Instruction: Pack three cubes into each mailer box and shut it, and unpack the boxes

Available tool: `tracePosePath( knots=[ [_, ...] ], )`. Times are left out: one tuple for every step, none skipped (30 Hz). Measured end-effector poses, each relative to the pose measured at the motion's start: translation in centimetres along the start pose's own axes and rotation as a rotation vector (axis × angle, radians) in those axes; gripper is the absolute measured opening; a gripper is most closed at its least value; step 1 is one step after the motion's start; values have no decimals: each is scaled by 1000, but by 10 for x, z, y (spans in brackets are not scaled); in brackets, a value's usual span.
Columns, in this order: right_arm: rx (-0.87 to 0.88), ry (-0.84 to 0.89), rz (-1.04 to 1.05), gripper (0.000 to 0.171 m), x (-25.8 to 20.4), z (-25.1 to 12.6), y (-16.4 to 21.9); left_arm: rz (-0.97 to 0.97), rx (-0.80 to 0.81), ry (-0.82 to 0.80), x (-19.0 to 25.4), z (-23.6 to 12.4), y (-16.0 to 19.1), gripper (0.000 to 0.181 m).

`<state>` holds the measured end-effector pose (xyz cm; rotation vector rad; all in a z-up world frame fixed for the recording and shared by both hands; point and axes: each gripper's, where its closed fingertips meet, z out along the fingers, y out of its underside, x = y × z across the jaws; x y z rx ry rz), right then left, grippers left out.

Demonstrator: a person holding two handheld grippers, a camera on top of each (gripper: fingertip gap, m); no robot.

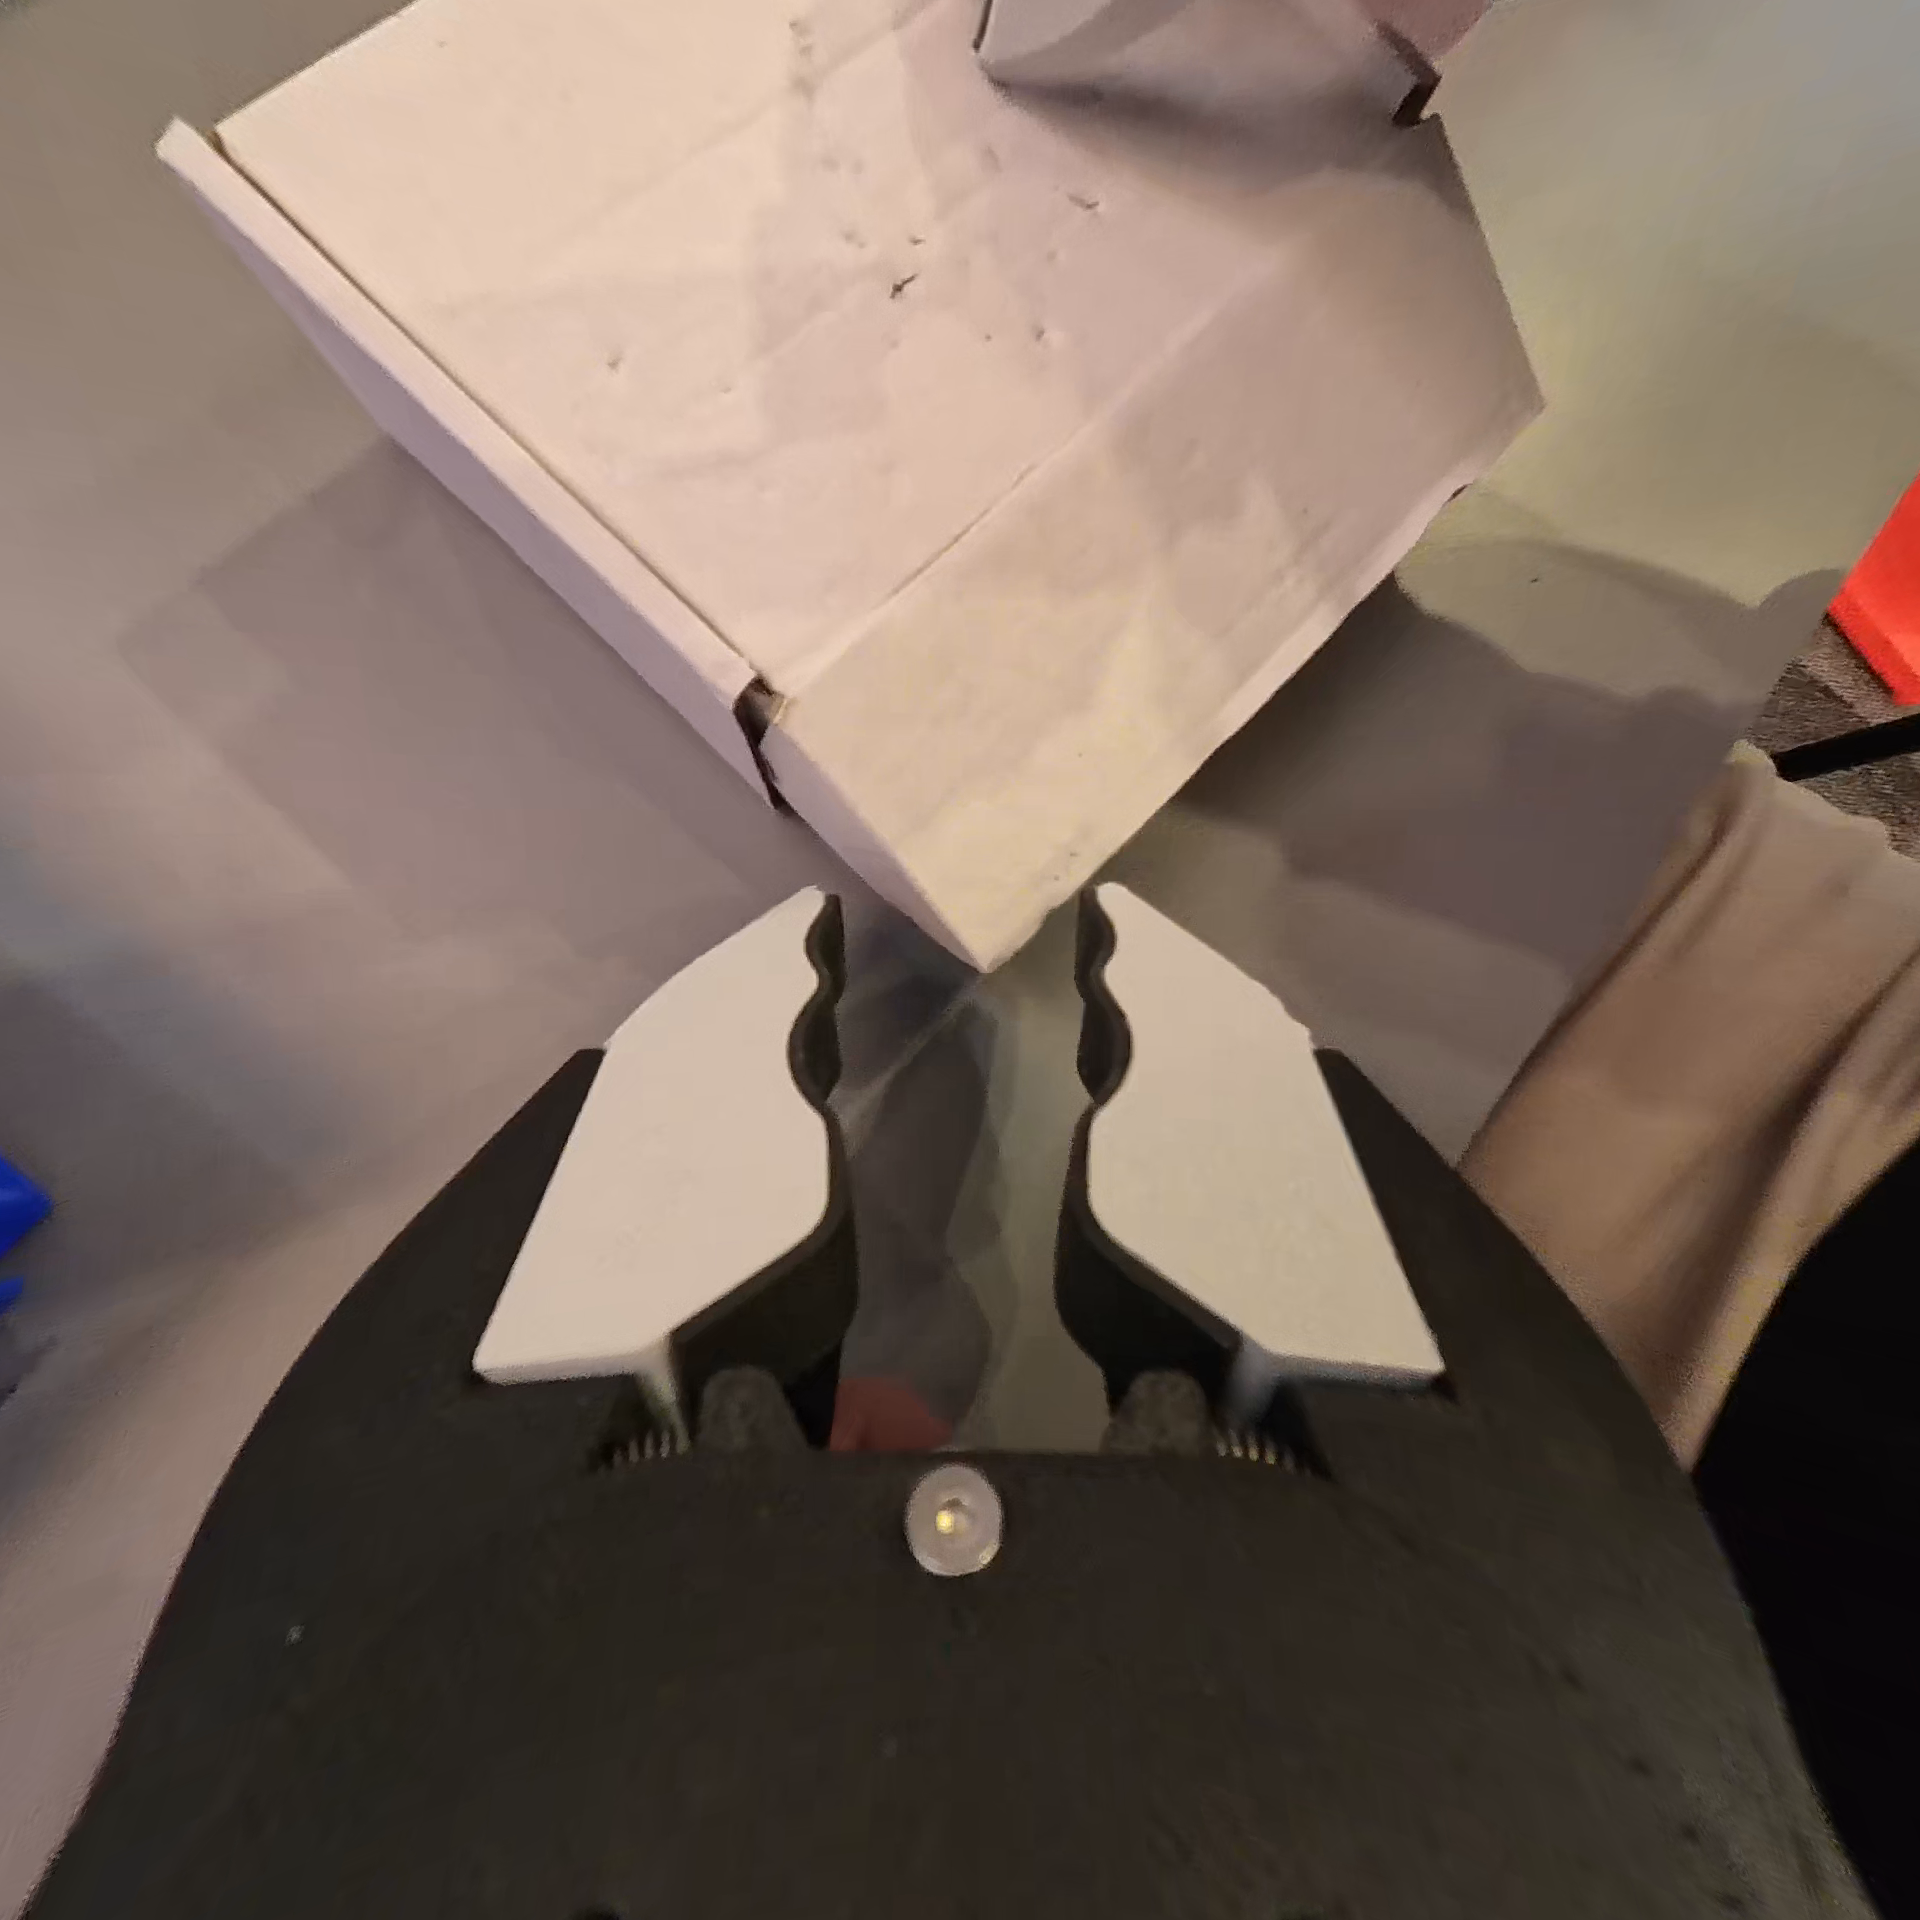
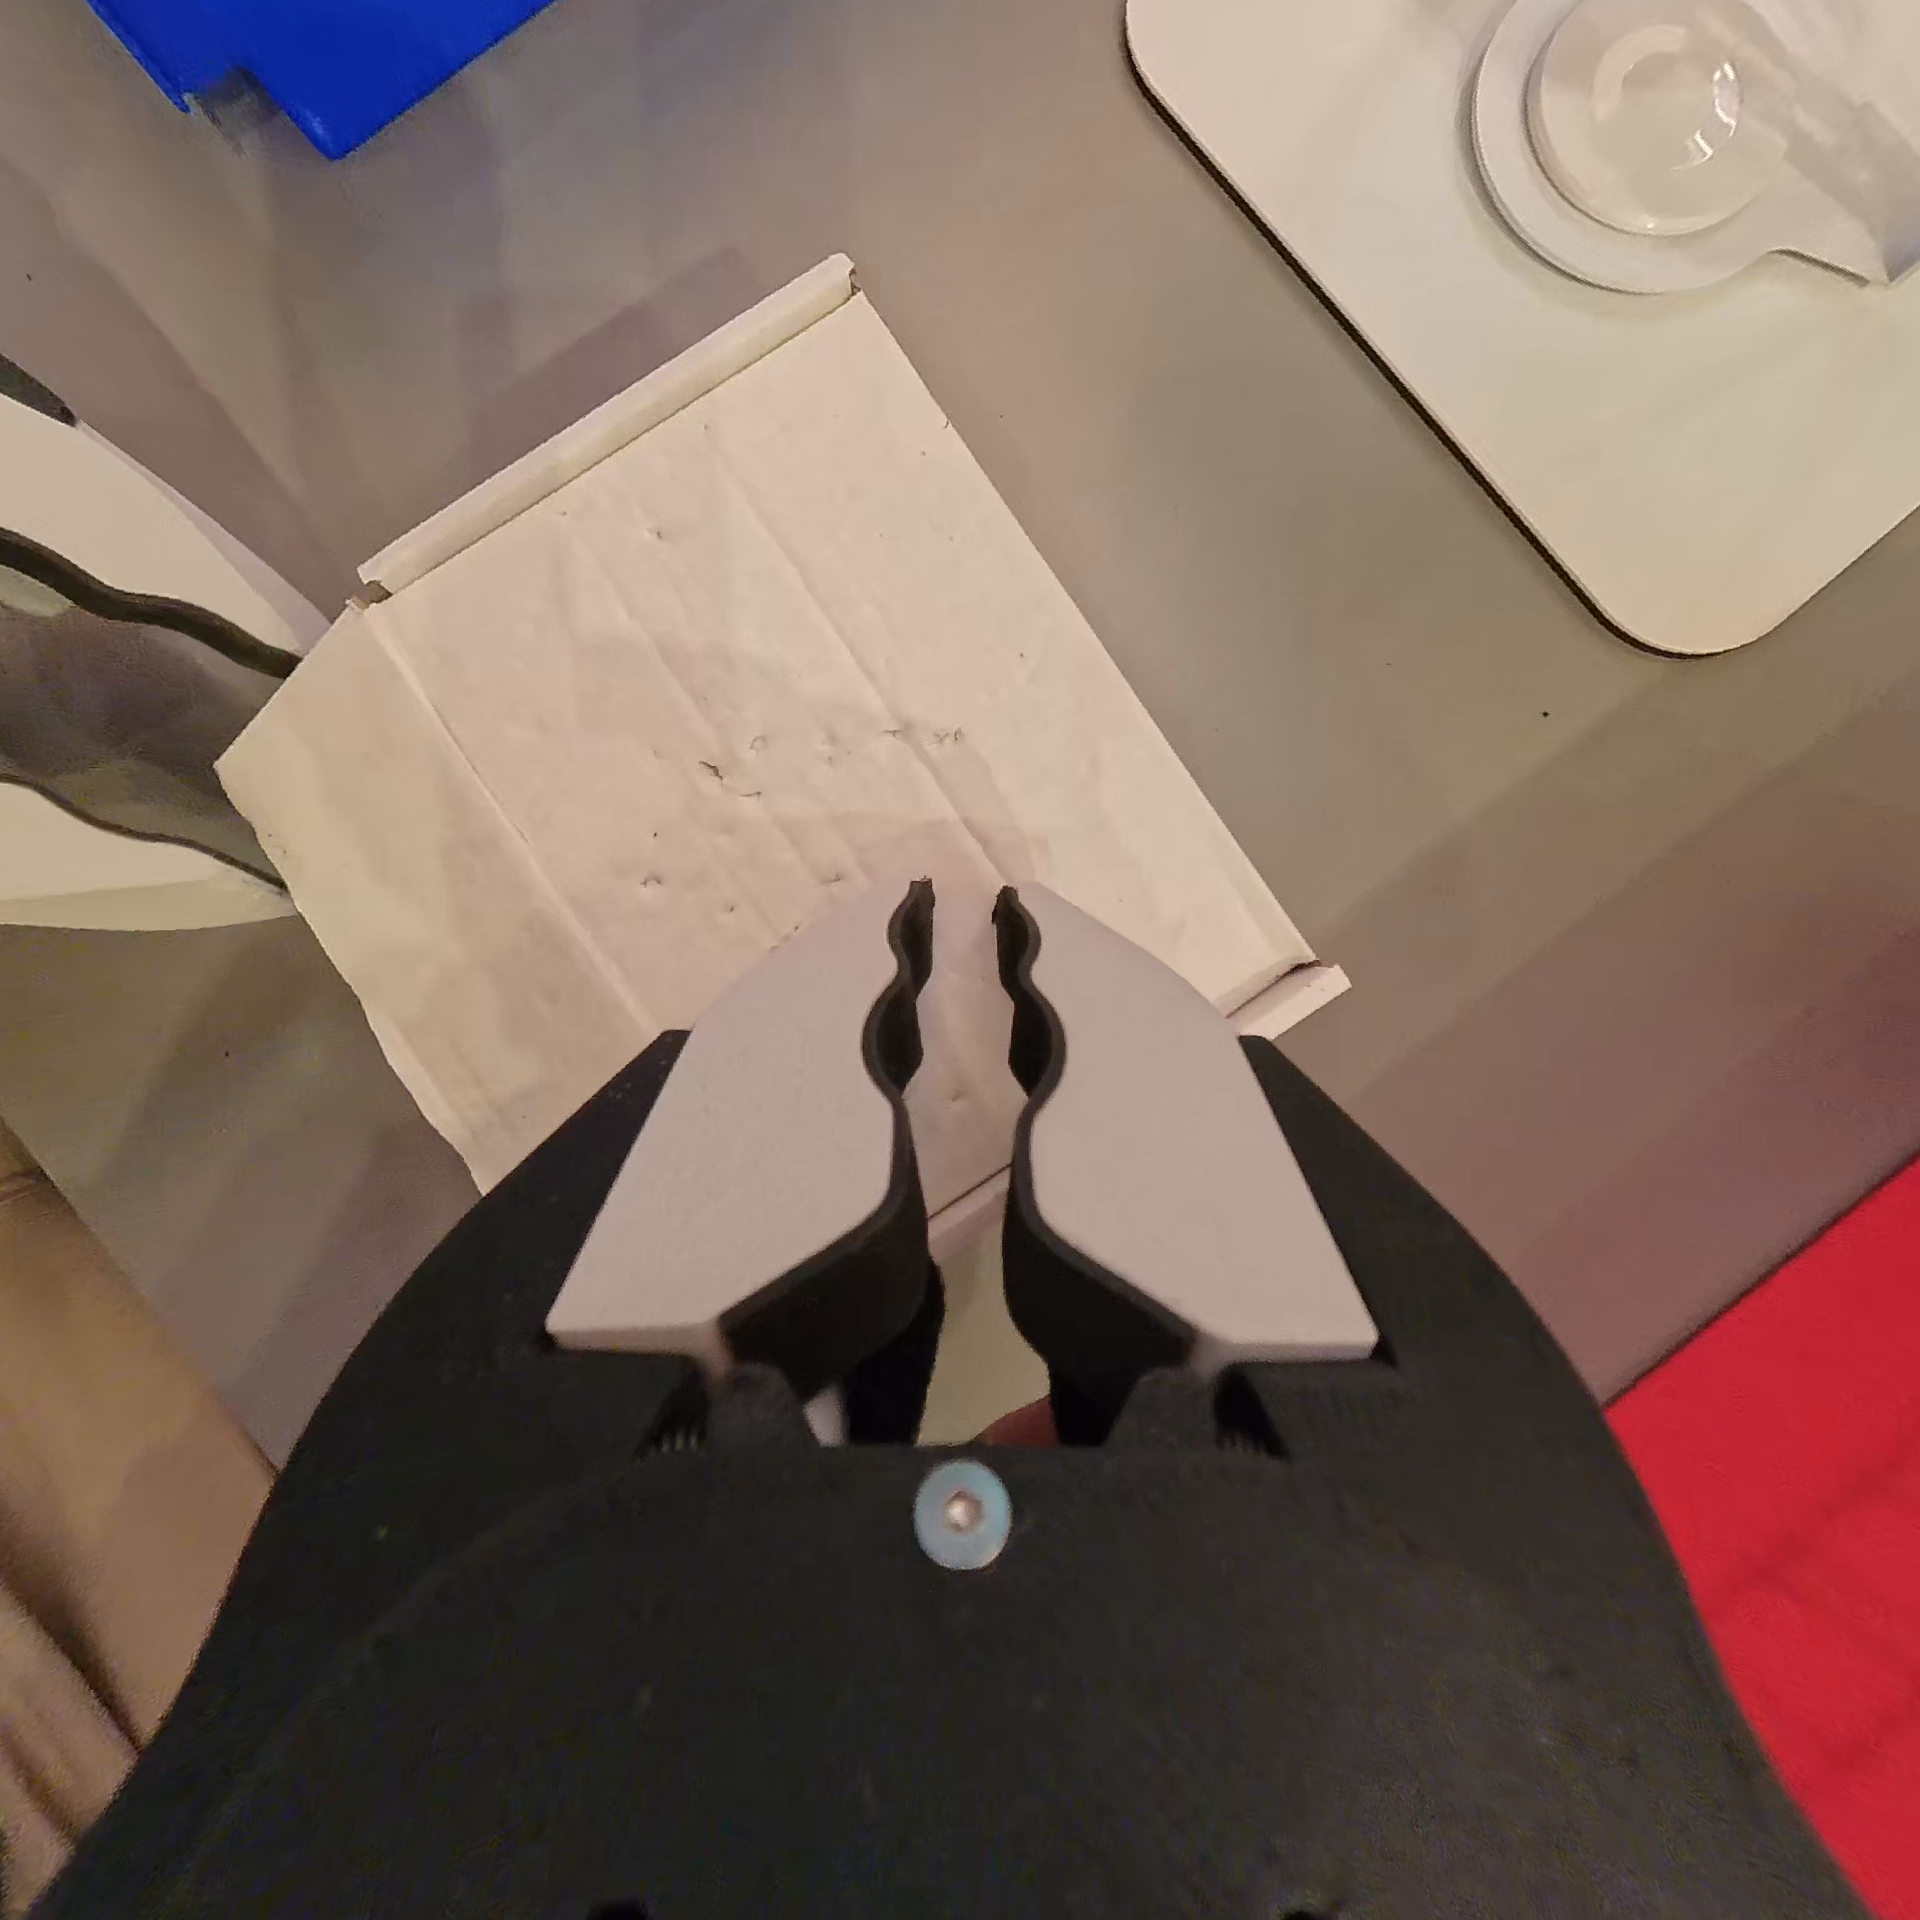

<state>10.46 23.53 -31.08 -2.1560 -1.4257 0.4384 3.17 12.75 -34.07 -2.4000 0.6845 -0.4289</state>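
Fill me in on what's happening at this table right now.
A person is working a white mailer box with two handheld tongs. The box lies shut on the grey table. The left tongs are open at one corner of it, gripping nothing. The right tongs hover over its lid, nearly closed and empty. No cubes are in view. A white tray sits farther back.

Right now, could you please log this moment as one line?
box: shut, on table | left gripper: open at box corner | right gripper: open above lid
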Motion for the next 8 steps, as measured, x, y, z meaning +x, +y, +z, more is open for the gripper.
tracePosePath(
  knots=[
    [0, 0, -1, 12, 0, 0, 0, 10, 11, -4, -1, 1, -1, 42],
    [1, 0, -1, 12, 0, 0, 0, 32, 31, 23, 3, 1, -3, 41],
    [2, 0, -1, 12, 0, 0, 0, 31, 42, 34, 5, 1, -4, 41],
    [2, -1, -1, 12, 0, 0, 0, 21, 37, 26, 3, 2, -4, 39],
    [2, -1, -1, 12, 0, 0, 0, 20, 39, 24, 2, 2, -4, 39],
    [1, 0, -2, 12, 0, 0, 0, 17, 39, 26, 1, 3, -3, 40],
    [1, 0, -3, 12, 0, 0, 0, 7, 35, 31, 0, 5, -2, 39],
    [1, 0, -4, 12, 0, 0, 0, -3, 30, 33, -1, 7, -1, 39]
  ],
)
